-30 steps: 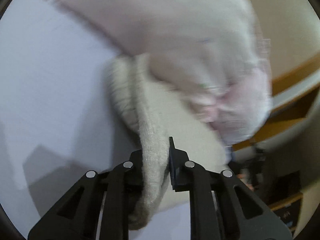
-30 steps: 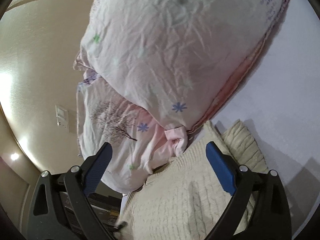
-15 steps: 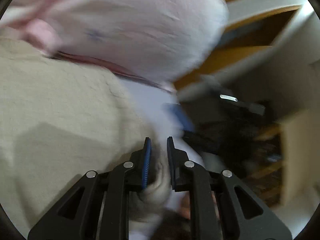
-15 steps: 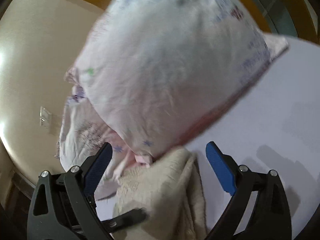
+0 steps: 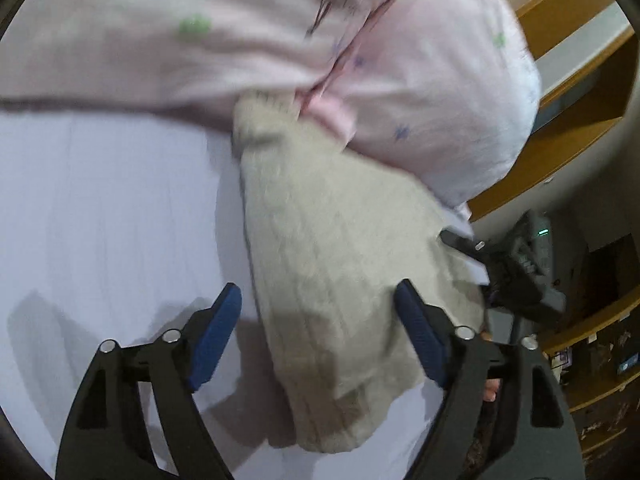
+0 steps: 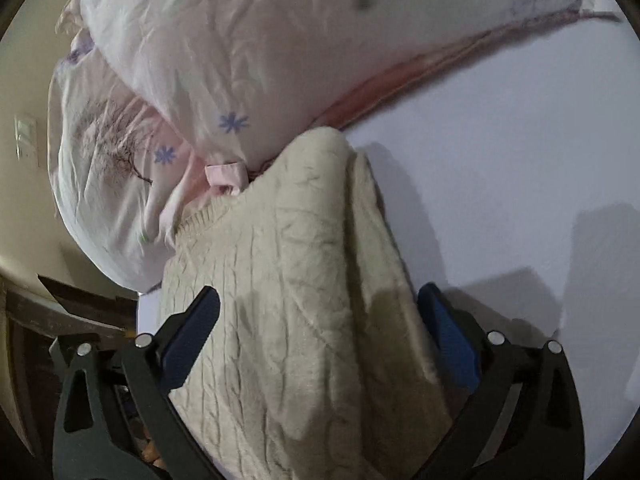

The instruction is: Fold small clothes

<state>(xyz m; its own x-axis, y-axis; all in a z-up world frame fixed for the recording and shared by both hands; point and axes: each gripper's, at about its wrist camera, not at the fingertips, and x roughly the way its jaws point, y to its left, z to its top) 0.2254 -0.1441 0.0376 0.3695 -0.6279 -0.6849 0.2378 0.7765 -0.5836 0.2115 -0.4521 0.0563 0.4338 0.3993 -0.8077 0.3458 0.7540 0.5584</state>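
Both grippers stand with their blue-padded fingers spread wide, and neither clamps anything. One cream cable-knit garment (image 5: 332, 264) lies folded over on the pale lavender bed sheet (image 5: 108, 216), its far end tucked against a pink pillow printed with small blue and green flowers (image 5: 420, 92).

From the left wrist camera, the left gripper (image 5: 318, 312) straddles the near part of the knit: the left pad sits over bare sheet just beside the fabric's edge, the right pad over the fabric's right portion. Whether the pads touch the cloth cannot be told.

From the right wrist camera, the right gripper (image 6: 320, 320) frames the same garment (image 6: 296, 280), which fills the gap between the two pads and runs up to the pillow (image 6: 260, 52). The sheet (image 6: 500, 148) lies open to the right.
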